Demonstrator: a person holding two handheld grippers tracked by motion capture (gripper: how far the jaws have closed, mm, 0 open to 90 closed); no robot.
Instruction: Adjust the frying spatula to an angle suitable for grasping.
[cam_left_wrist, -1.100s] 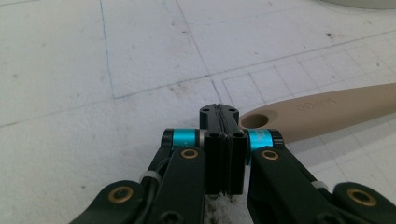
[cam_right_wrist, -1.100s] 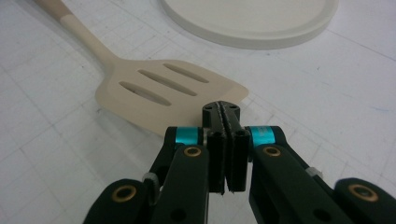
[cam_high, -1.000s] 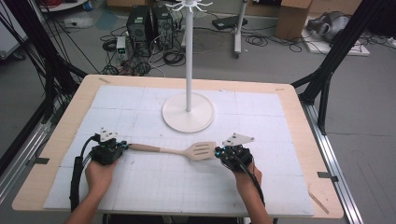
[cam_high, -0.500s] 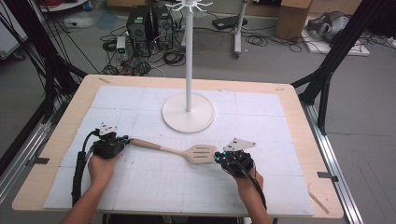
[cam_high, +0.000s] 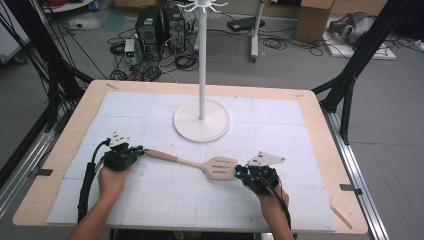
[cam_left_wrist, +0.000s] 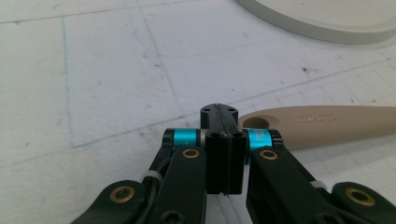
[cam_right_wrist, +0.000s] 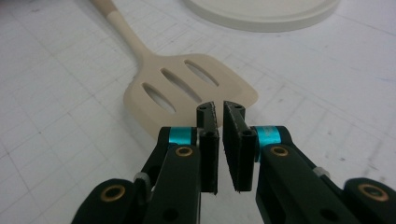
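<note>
I'm seeing left gripper (cam_left_wrist: 219, 122) clenched empty beside the spatula (cam_high: 200, 164) handle, right gripper (cam_right_wrist: 219, 116) just cracking open at the blade, risking nudging it skew

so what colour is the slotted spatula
Pale beige spatula, plain with no pattern; the right gripper view shows it best.

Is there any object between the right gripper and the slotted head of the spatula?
Nothing visible. The right gripper sits right at the near edge of the spatula head, fingers a little apart, with bare white mat around them.
</note>
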